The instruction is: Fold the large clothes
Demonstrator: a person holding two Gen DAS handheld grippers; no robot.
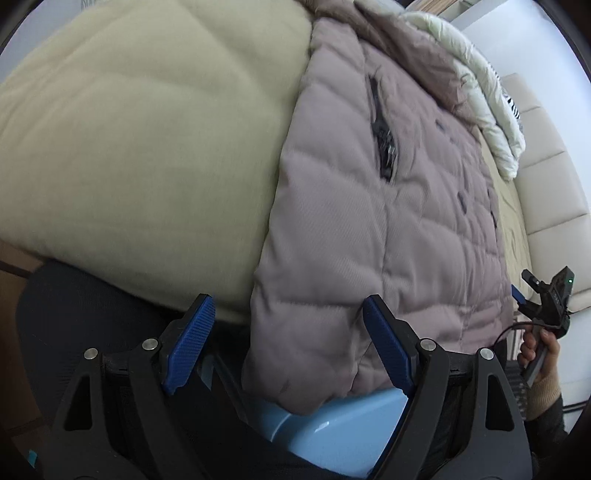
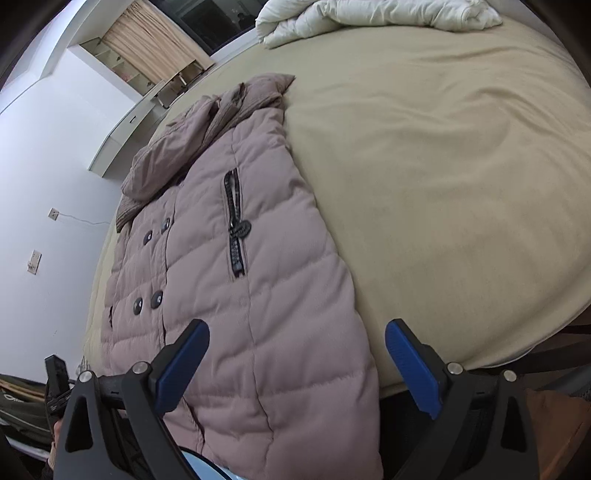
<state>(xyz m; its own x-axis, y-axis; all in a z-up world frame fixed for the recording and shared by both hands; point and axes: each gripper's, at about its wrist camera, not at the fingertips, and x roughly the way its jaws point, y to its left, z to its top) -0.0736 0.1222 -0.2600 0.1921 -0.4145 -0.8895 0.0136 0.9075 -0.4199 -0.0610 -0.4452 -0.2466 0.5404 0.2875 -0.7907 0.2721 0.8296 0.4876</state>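
While coat lies flat — both grippers gape, empty.

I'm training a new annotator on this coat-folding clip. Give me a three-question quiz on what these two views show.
1. True or false: the left gripper is clamped on the coat.
2. What lies bunched at the bed's far end? A) white duvet B) blue towel C) black bag
3. Fill in: the coat's dark front closures are ____.

Key:
1. False; both the left and the right gripper stand open, nothing pinched.
2. A, the duvet.
3. Buttons.
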